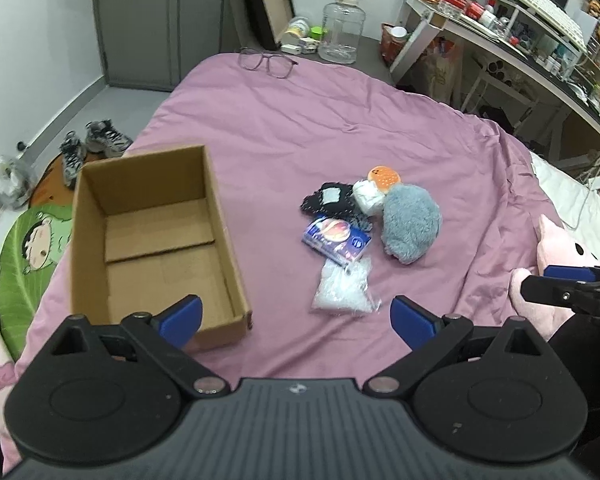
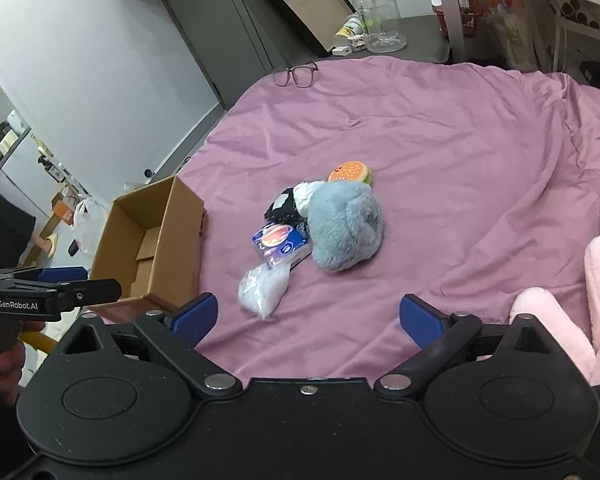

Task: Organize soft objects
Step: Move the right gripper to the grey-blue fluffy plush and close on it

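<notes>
A small heap of soft things lies mid-bed on the pink sheet: a grey-blue plush (image 1: 410, 224) (image 2: 344, 228), a burger toy (image 1: 385, 177) (image 2: 350, 172), a black knit piece (image 1: 332, 200) (image 2: 284, 204), a tissue pack (image 1: 336, 240) (image 2: 281, 243) and a clear bag of white filling (image 1: 344, 292) (image 2: 262, 288). An empty cardboard box (image 1: 152, 240) (image 2: 156, 240) sits left of them. My left gripper (image 1: 296, 318) is open, hovering short of the bag. My right gripper (image 2: 308, 316) is also open, with nothing between its blue pads, just short of the bag.
Glasses (image 1: 268, 62) (image 2: 296, 74) rest at the bed's far edge. A pink plush (image 1: 548, 272) (image 2: 580, 312) lies at the right. A big clear jug (image 1: 342, 26) stands on the floor beyond, shoes (image 1: 92, 146) left of the bed, a cluttered desk (image 1: 540, 32) at the right.
</notes>
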### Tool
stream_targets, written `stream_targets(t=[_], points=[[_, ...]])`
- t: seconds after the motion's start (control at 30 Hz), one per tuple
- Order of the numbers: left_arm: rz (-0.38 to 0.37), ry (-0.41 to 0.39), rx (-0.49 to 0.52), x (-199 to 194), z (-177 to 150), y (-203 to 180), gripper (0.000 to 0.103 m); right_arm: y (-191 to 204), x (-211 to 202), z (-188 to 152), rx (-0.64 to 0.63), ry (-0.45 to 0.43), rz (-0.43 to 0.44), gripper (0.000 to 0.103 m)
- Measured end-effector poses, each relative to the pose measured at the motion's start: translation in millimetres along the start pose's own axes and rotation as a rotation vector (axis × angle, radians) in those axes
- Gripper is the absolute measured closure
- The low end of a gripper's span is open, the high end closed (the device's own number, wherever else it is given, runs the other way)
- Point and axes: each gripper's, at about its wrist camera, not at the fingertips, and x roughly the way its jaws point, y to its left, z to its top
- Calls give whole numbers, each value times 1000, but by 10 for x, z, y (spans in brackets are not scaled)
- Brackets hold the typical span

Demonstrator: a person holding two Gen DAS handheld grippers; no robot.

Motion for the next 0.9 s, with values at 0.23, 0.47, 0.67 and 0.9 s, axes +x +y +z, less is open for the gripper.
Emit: stream_targets(t=[0.23, 0.47, 0.67, 0.9], points=[[-56, -8, 36, 244, 241, -100, 4, -128, 156, 143, 32, 12, 1, 16], [-97, 12, 79, 563, 456, -243, 14, -262, 339, 271, 76, 1, -5, 21], [-128, 44, 77, 871, 612, -356, 22, -352, 578, 361, 95, 27, 8, 27], [-181, 59, 97, 1156, 772, -497, 30, -398, 851, 425, 106, 64, 10, 28]])
